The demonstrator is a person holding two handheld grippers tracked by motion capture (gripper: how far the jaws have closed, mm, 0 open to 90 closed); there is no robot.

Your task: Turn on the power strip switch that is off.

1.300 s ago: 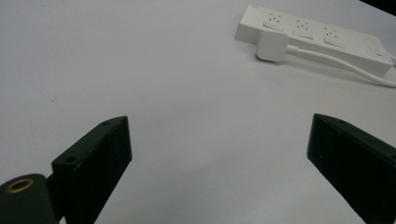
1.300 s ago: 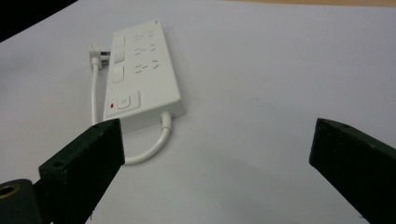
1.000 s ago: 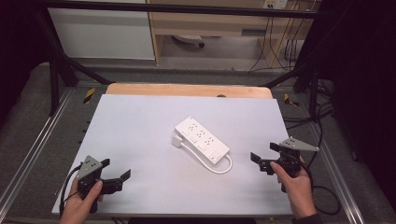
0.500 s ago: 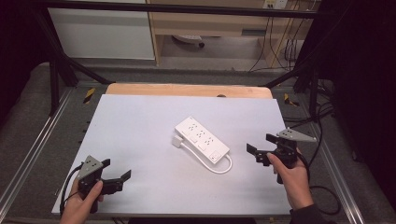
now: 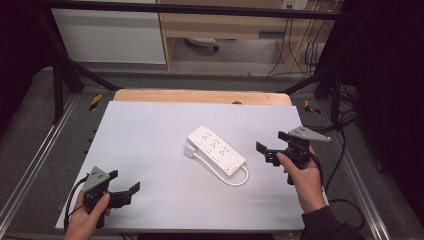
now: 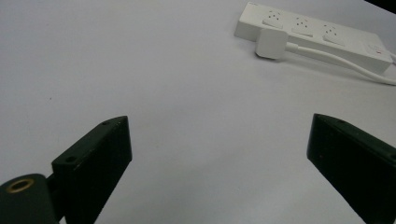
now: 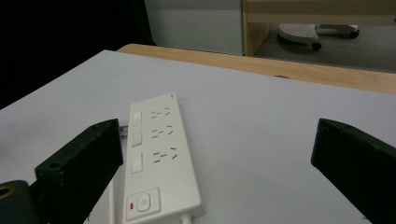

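A white power strip [image 5: 216,150] lies slantwise in the middle of the white table top [image 5: 150,135], its white plug [image 5: 190,151] resting beside its left end and its cable [image 5: 235,178] looping round the near end. My right gripper [image 5: 271,141] is held open just right of the strip, a little above the table, with nothing between its jaws. In the right gripper view the strip [image 7: 156,154] lies ahead between the open jaws [image 7: 215,135], switch nearest. My left gripper [image 5: 123,181] stands open near the front left corner. Far ahead of it [image 6: 219,135] lie the strip [image 6: 317,35] and plug [image 6: 271,43].
A wooden edge [image 5: 200,96] runs along the back of the table. Metal rails [image 5: 35,165] flank both sides. Dark cables [image 5: 340,150] hang on the right. A pale cabinet [image 5: 110,35] and a wooden shelf unit [image 5: 240,25] stand behind.
My right gripper has moved left and slightly away from the person, closer to the power strip. The left gripper and the strip have stayed put.
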